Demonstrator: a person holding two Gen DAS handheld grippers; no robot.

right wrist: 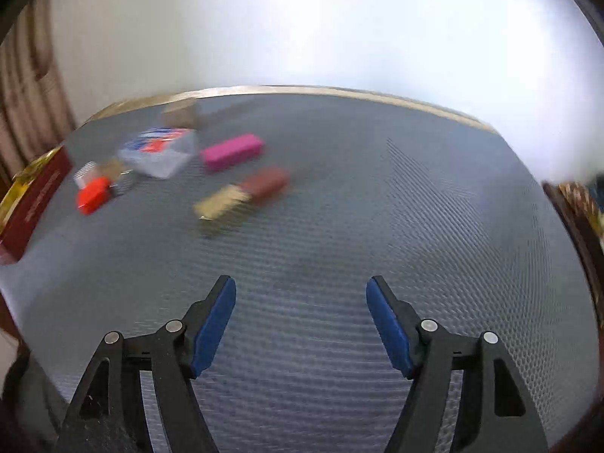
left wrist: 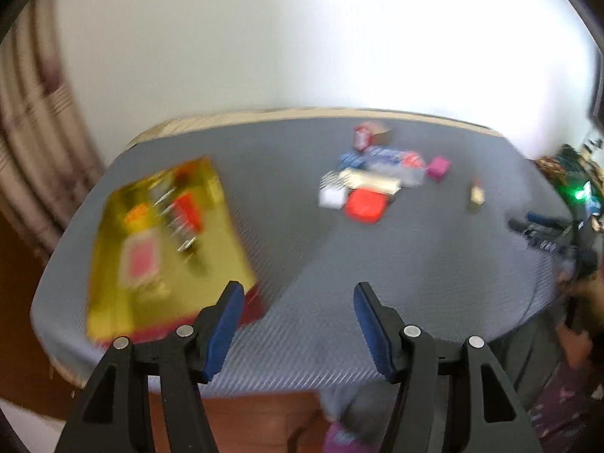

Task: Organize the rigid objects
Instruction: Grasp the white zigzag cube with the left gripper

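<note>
both views are smeared by motion blur. the left gripper (left wrist: 296,288) hangs over the grey mat (left wrist: 415,264) with its blue pads apart and nothing between them. at the left of its frame sits a gold-lined box (left wrist: 113,249) holding a few small items. a cluster of small boxes (left wrist: 372,181) lies upper centre, with a magenta box (left wrist: 438,168) at its right edge. the right gripper (right wrist: 301,287) is likewise spread wide and empty above bare mat; in its upper left lie a magenta box (right wrist: 231,152), a brown-and-tan item (right wrist: 241,194) and a red piece (right wrist: 92,196).
</note>
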